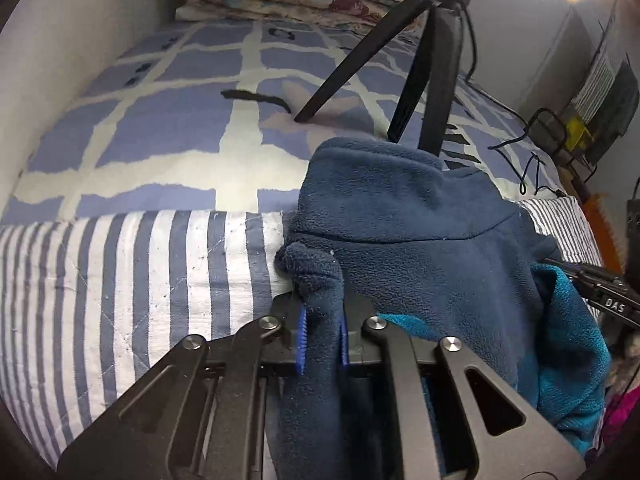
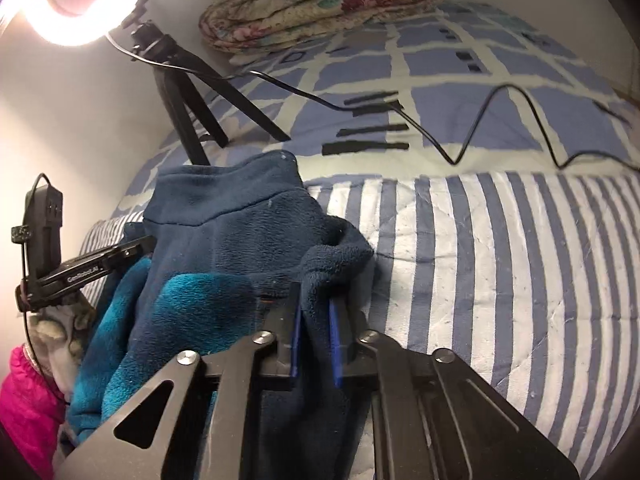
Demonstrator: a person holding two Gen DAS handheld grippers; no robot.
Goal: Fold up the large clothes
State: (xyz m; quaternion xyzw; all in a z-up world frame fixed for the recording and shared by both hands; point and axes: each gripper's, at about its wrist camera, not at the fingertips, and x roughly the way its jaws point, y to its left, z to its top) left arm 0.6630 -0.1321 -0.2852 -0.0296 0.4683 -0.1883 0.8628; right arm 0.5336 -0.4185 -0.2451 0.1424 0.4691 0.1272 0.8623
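Note:
A dark blue fleece garment [image 1: 420, 216] with a teal inner side [image 1: 572, 344] hangs bunched between both grippers above the bed. My left gripper [image 1: 323, 336] is shut on a fold of the fleece, its blue pads [image 1: 302, 340] pressing the cloth. My right gripper [image 2: 316, 340] is shut on another fold of the same fleece [image 2: 224, 220]; the teal lining [image 2: 188, 312] shows to its left. The garment's collar points away toward the tripod. The right gripper shows at the right edge of the left wrist view [image 1: 608, 300], and the left gripper at the left of the right wrist view [image 2: 80, 268].
A striped blue-white quilt [image 1: 120, 280] and a blue checked bedspread [image 1: 168, 120] cover the bed. A black tripod [image 1: 432, 60] with a ring light [image 2: 72, 4] stands just beyond the garment; its cable [image 2: 480, 120] snakes across the bed. A folded floral quilt [image 2: 320, 0] lies at the far end. Pink clothing [image 2: 24, 400] lies nearby.

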